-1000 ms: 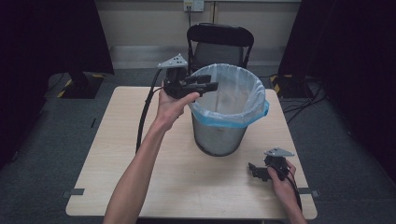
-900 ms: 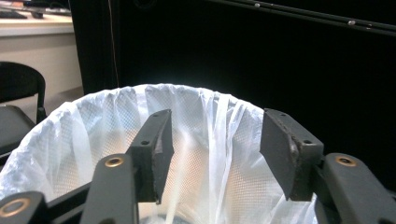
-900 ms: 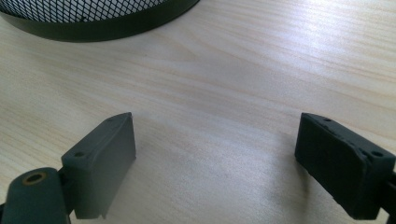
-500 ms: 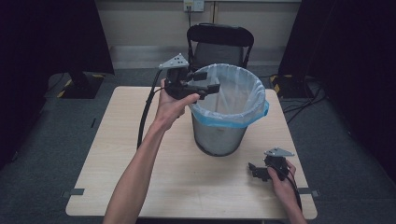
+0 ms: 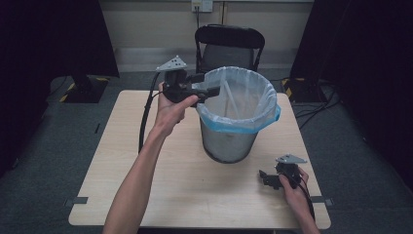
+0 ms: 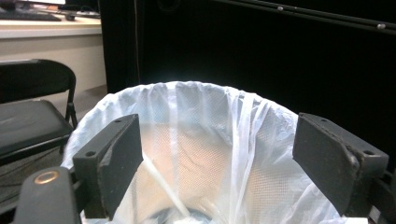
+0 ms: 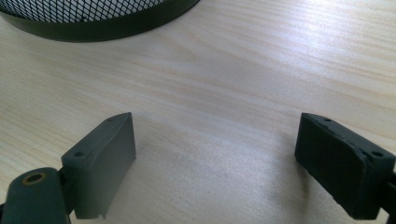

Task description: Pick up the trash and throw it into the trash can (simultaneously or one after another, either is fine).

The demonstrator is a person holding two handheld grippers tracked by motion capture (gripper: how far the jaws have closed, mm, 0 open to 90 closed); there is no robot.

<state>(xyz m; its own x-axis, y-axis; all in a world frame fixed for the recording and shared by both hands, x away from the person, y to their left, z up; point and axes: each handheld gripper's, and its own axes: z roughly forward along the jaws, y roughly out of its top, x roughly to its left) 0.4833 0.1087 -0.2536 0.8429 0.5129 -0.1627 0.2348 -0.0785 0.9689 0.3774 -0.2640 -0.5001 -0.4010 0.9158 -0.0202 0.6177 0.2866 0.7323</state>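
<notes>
Room: dark curtains (image 5: 53, 39) hang on both sides, a pale wall (image 5: 156, 24) closes the back, and grey carpet (image 5: 58, 126) lies all round.
Chair: a black folding chair with a grey seat (image 5: 229, 48) stands just behind the table's far edge.
Surface: a pale wood-grain table (image 5: 146, 165); tape marks (image 5: 76, 200) sit on the floor by its near corners.
Bin: a grey wire-mesh waste bin (image 5: 229, 144) stands upright right of the table's middle, lined with a thin white plastic bag with a blue hem (image 5: 243, 105) folded over the rim.
Inside the bin: a pale strip (image 6: 161, 184) slants down the liner; I cannot tell whether it is a dropped thing or a fold of the bag.
Left gripper (image 5: 214, 89): held level at the bin's near-left rim, jaws pointing over the opening. They have just been opening, stand wide now, and nothing is between them.
Right gripper (image 5: 265, 179): rests low on the table, near the front right corner, well apart from the bin; jaws wide, empty, bare wood between them.
Step in hand: a release over the bin, judging by the spread jaws above the mouth.
Doing it well: keep the jaws wide and lift back clear of the rim so no pad snags the loose liner and tips the bin.
</notes>
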